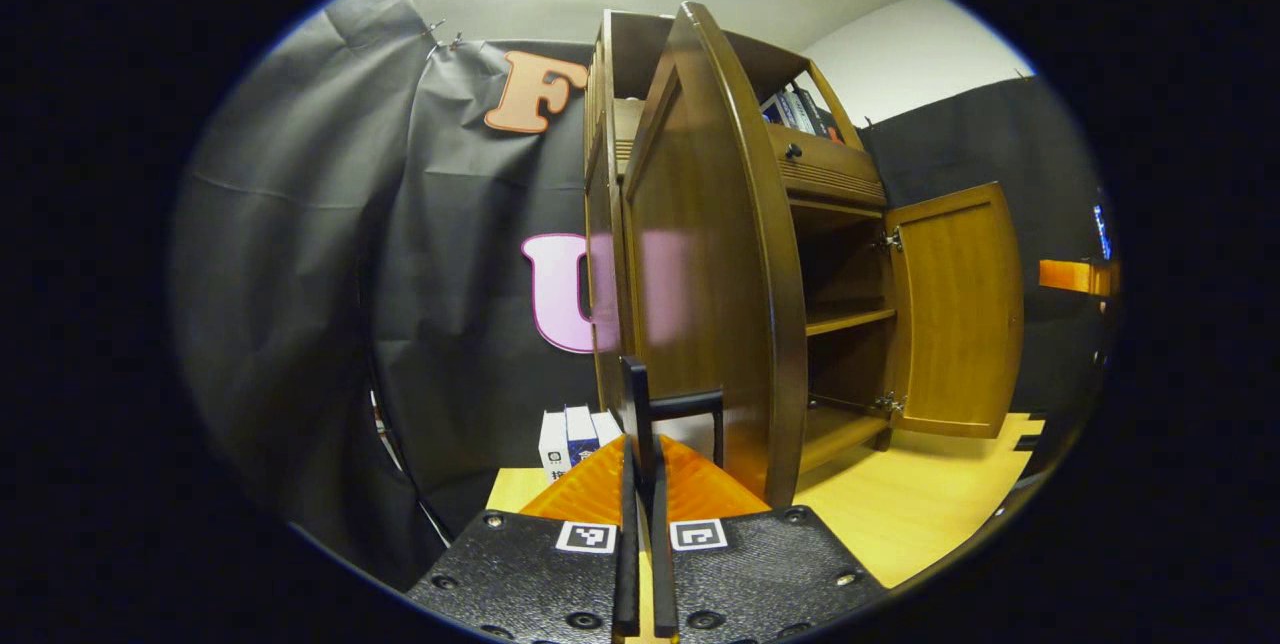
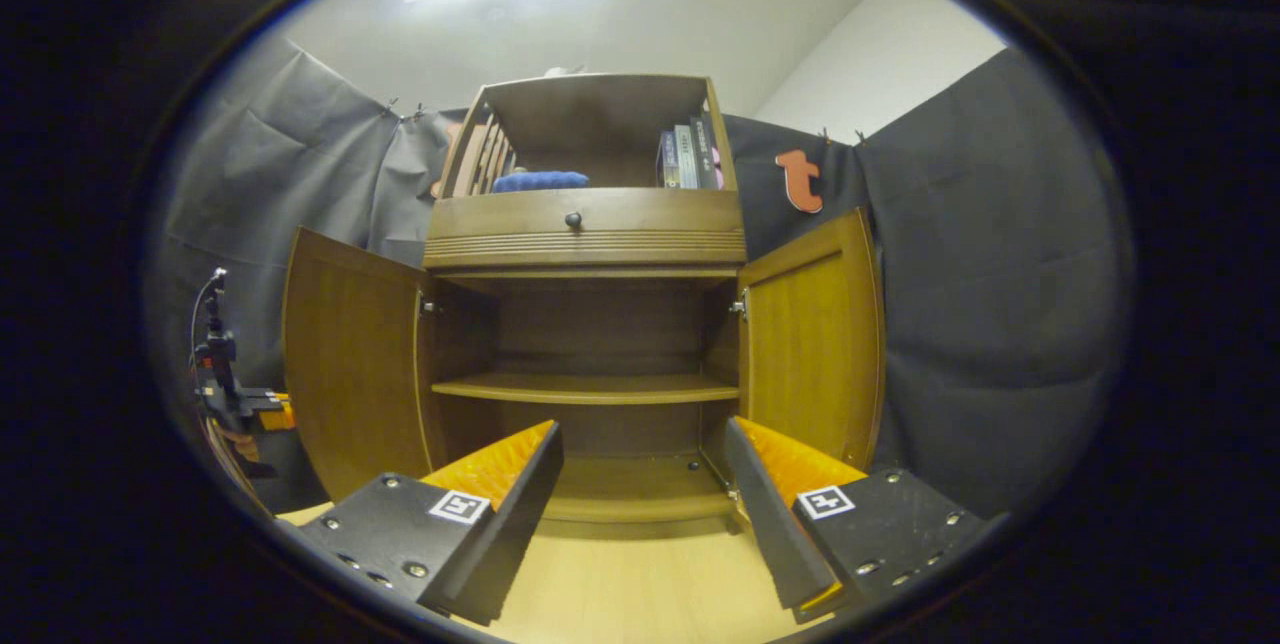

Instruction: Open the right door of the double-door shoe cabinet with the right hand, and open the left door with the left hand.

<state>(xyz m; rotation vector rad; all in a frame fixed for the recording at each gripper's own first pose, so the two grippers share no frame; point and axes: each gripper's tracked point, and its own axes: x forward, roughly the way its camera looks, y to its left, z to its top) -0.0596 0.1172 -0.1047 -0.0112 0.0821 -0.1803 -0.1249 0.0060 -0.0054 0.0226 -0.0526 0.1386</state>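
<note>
The wooden shoe cabinet (image 2: 585, 224) stands straight ahead in the right gripper view with both doors swung out. Its left door (image 2: 350, 364) and right door (image 2: 810, 344) flank the bare inner shelf (image 2: 585, 389). My right gripper (image 2: 642, 429) is open in front of the cabinet's lower compartment, holding nothing. In the left gripper view the left door (image 1: 710, 274) is seen edge-on and close. My left gripper (image 1: 640, 454) is shut on that door's black handle (image 1: 685, 402). The right door (image 1: 955, 314) stands open farther back. The left gripper (image 2: 215, 354) appears small beside the left door's outer edge.
A drawer with a dark knob (image 2: 573, 220) sits above the doors. Books (image 2: 690, 156) and a blue item (image 2: 540, 181) rest in the top shelf. Small white and blue boxes (image 1: 575, 439) stand by the cabinet's left side. The cabinet sits on a light wooden table (image 2: 640, 584).
</note>
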